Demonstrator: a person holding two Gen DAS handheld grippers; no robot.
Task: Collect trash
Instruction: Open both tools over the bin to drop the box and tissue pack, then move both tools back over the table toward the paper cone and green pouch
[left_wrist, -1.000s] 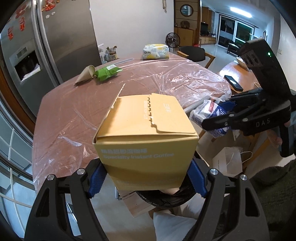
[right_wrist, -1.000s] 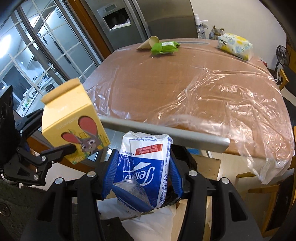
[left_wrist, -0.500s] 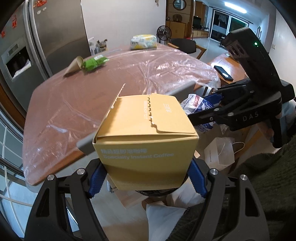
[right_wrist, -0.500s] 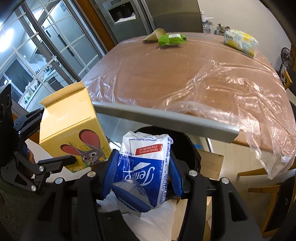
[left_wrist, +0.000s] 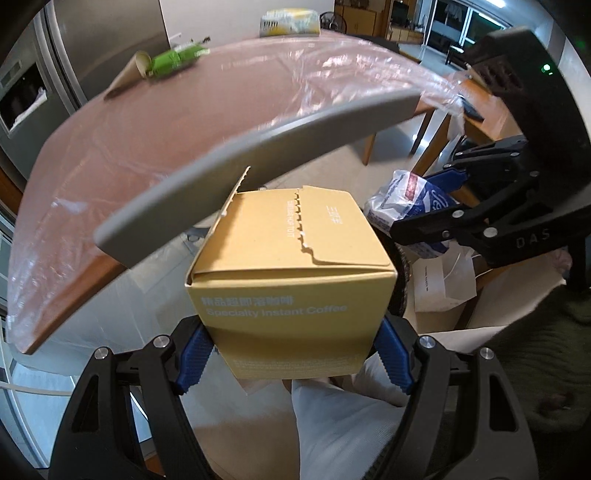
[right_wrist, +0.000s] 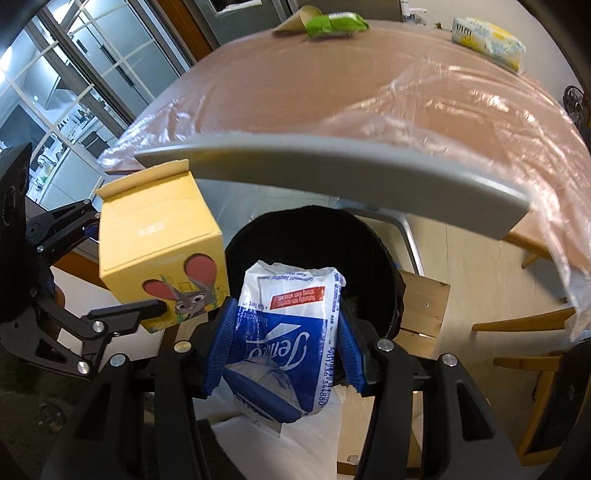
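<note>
My left gripper (left_wrist: 291, 354) is shut on a yellow instant-coffee box (left_wrist: 291, 273), which also shows in the right wrist view (right_wrist: 159, 247), held off the table's near edge. My right gripper (right_wrist: 284, 350) is shut on a blue and white tissue wrapper (right_wrist: 291, 328), also seen in the left wrist view (left_wrist: 406, 199), held over the open black bin (right_wrist: 384, 266). A grey bin lid (right_wrist: 332, 166) stands raised behind the bin. A green wrapper (right_wrist: 336, 24) and a brown paper cone (right_wrist: 291, 22) lie at the table's far end.
The brown table (right_wrist: 332, 96) is covered in clear plastic sheet. A yellow and white tissue pack (right_wrist: 487, 38) lies at its far right. A fridge (left_wrist: 74, 66) stands behind. Wooden chairs (right_wrist: 524, 332) and white paper bags (left_wrist: 443, 284) are beside the bin.
Both grippers have dropped below the table edge with their loads. The grey lid and the open black bin now fill the view under the wrapper.
</note>
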